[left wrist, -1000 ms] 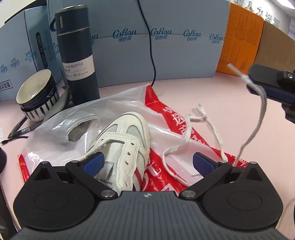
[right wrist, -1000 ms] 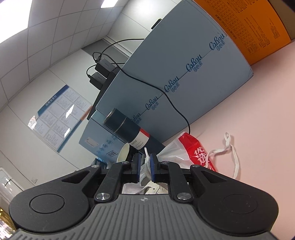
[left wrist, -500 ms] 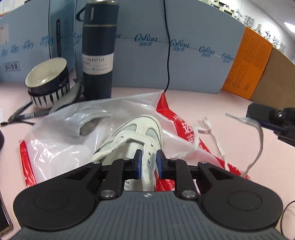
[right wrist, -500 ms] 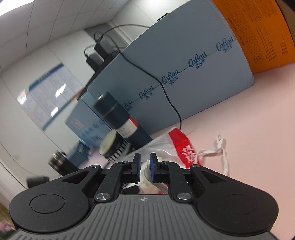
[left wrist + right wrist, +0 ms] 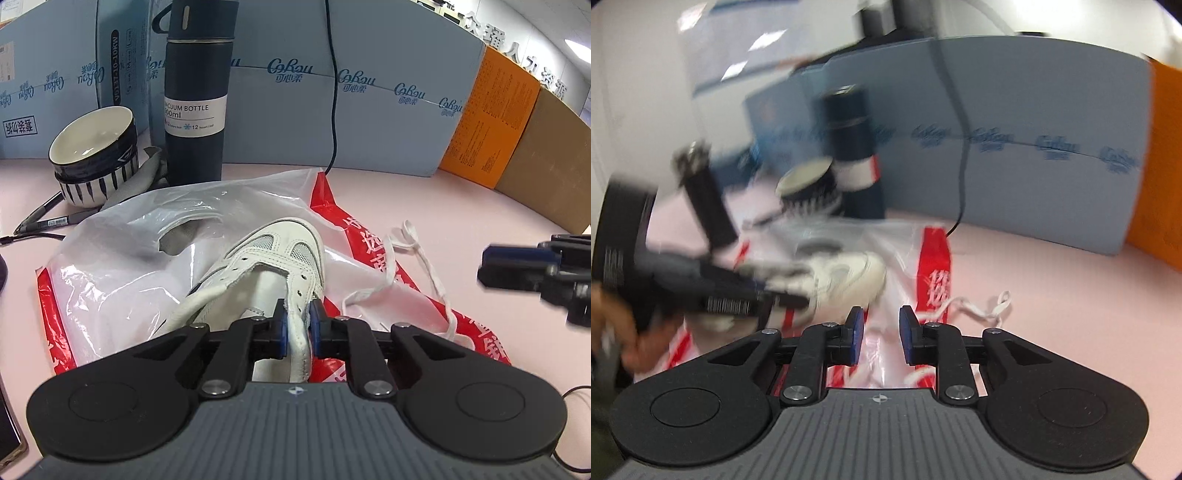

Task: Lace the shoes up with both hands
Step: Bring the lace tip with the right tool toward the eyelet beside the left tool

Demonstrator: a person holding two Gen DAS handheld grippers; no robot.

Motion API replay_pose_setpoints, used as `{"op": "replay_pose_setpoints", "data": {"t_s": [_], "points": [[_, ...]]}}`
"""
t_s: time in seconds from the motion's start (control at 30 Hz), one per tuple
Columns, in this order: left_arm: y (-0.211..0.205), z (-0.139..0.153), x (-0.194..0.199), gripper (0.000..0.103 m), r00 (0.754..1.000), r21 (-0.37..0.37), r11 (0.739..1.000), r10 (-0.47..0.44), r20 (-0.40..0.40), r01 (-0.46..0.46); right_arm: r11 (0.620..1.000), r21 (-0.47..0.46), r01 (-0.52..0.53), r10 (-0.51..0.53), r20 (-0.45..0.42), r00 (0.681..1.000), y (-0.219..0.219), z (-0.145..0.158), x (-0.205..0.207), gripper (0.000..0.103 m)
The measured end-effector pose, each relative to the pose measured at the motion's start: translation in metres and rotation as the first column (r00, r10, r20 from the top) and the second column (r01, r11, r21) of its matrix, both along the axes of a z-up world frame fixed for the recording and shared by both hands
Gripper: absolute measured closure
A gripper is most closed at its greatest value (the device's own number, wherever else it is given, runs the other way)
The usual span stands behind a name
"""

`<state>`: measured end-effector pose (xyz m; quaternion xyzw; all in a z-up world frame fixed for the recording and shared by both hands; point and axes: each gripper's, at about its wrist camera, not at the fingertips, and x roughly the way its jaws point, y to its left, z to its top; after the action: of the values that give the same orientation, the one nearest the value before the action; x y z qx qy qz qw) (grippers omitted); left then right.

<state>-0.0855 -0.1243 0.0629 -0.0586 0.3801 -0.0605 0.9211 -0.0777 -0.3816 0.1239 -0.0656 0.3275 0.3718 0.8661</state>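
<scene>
Pink table (image 5: 424, 199), left gripper (image 5: 297, 325) pinching shoe (image 5: 280, 254)

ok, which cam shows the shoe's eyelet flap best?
Left wrist. The shoe is sharp there, eyelet holes visible, and the left gripper is clamped on the eyelet flap. Right wrist shows the shoe motion-blurred and partly hidden by the left gripper.

The sneaker (image 5: 273, 266) lay on a plastic bag (image 5: 122, 266) on the table (image 5: 461, 206). Behind the bag stood a vacuum bottle (image 5: 195, 92), stacked bowls (image 5: 94, 155) to its left, a shoelace (image 5: 417, 266) right of the sneaker.
</scene>
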Motion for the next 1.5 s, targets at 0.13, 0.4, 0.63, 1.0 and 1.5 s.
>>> {"op": "replay_pose_setpoints", "data": {"t_s": [0.13, 0.4, 0.63, 1.0, 1.5], "points": [[-0.003, -0.001, -0.001, 0.091, 1.000, 0.009, 1.000, 0.004, 0.002, -0.004, 0.999, -0.024, -0.044, 0.041, -0.106, 0.994, 0.016, -0.021, 0.006, 0.082], [-0.003, -0.002, -0.003, 0.087, 1.000, 0.008, 1.000, 0.002, -0.006, -0.002, 0.996, -0.075, 0.057, -0.072, -0.212, 0.975, 0.045, -0.060, 0.009, 0.082], [-0.004, -0.004, -0.002, 0.082, 1.000, 0.002, 1.000, -0.007, -0.011, 0.007, 0.985, 0.010, 0.173, -0.162, -0.290, 0.943, 0.034, -0.067, 0.017, 0.082], [-0.002, -0.006, -0.002, 0.088, 1.000, 0.010, 1.000, -0.019, -0.001, 0.019, 0.964, 0.121, 0.235, -0.190, -0.298, 0.935, 0.014, -0.059, 0.017, 0.101], [-0.006, -0.003, -0.008, 0.086, 0.999, 0.050, 0.998, -0.044, 0.010, 0.043, 0.993, -0.033, -0.111, 0.109, -0.047, 0.993, 0.050, 0.006, 0.019, 0.101]]}}
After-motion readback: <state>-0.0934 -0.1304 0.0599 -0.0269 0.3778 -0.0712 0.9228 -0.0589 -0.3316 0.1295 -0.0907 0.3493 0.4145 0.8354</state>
